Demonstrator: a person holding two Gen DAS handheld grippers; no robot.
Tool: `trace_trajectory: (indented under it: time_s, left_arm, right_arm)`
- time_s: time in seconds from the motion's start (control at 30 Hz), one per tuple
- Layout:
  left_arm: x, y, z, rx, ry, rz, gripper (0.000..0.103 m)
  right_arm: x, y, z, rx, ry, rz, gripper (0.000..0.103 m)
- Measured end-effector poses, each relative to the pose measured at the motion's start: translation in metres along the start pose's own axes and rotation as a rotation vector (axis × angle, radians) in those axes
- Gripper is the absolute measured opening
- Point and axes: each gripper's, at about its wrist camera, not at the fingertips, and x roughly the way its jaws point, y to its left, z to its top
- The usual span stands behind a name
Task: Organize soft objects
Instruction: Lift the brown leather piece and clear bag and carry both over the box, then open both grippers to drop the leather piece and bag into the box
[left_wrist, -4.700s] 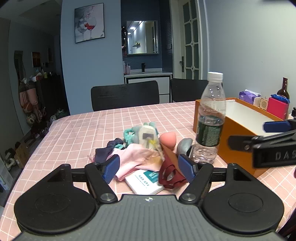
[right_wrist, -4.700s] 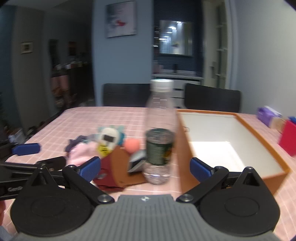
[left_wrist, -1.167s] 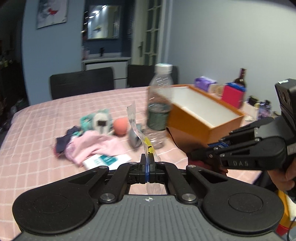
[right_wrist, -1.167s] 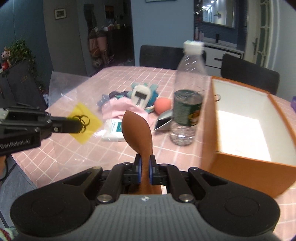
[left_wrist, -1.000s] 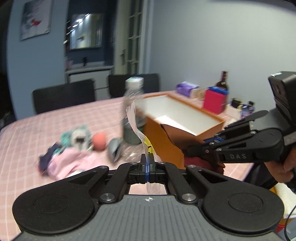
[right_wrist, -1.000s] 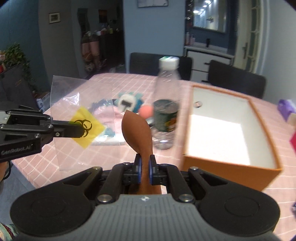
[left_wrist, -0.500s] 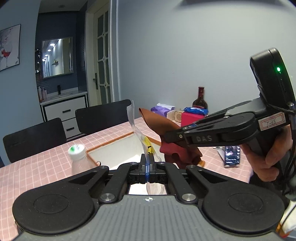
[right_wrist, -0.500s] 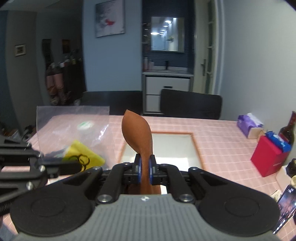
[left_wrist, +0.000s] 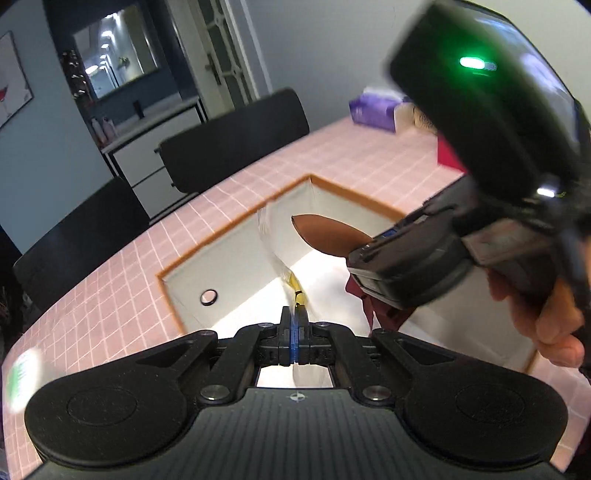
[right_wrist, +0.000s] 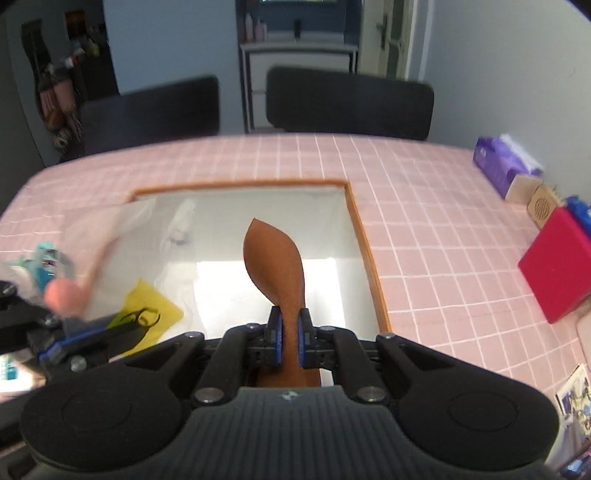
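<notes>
The right gripper (right_wrist: 289, 338) is clamped on a brown pouch (right_wrist: 275, 266), its blue-lined pads pressing either side of the narrow part. The pouch looks matte and suede-like, leaf-shaped, swelling out and tapering to a point; its long axis runs straight away from the gripper, tip out over the open box (right_wrist: 360, 229). In the left wrist view the same pouch (left_wrist: 325, 236) juts from the right gripper (left_wrist: 364, 251) with its tip toward the left, and a darker red part hangs below the jaws.

The left gripper (left_wrist: 294, 330) is closed tight on a clear plastic bag (left_wrist: 275, 251), seen there edge-on as a thin glossy strip rising from the pads, yellow near the grip. From the right wrist view the bag (right_wrist: 122, 258) is a flat, see-through sheet with a yellow diamond label bearing a black biohazard sign (right_wrist: 147, 314); it hangs over the near left corner of the box. No words can be read on it.

The box has orange outer walls and rim and a smooth white inside, with a small round hole in one end wall (left_wrist: 208, 296). It rests on a pink cloth (right_wrist: 424, 206) with a white grid. A hand (left_wrist: 535, 314) holds the right gripper's black handle, which shows a green light (left_wrist: 474, 62). At the right lie a purple tissue pack (right_wrist: 498, 162) and a red box (right_wrist: 557, 266). Blurred soft things (right_wrist: 48, 273) sit left of the box.
</notes>
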Motion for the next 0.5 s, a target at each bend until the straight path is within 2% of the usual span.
trace_trajectory:
  time_s: [0.1, 0.37, 0.43, 0.5]
  left_arm:
    - [0.022, -0.006, 0.002, 0.025, 0.039, 0.017, 0.000]
    - [0.068, -0.006, 0.007, 0.056, 0.140, 0.071, 0.002]
    - [0.075, -0.005, 0.008, 0.060, 0.155, 0.079, 0.008]
    - [0.078, -0.003, 0.006, 0.059, 0.160, 0.082, 0.013]
  right_arm:
    - [0.026, -0.010, 0.007, 0.021, 0.032, 0.004, 0.005]
    - [0.044, -0.004, 0.009, -0.003, 0.063, 0.027, 0.007]
    - [0.044, -0.004, 0.007, -0.006, 0.065, 0.036, 0.009]
    - [0.042, -0.002, 0.007, -0.005, 0.065, 0.054, 0.019]
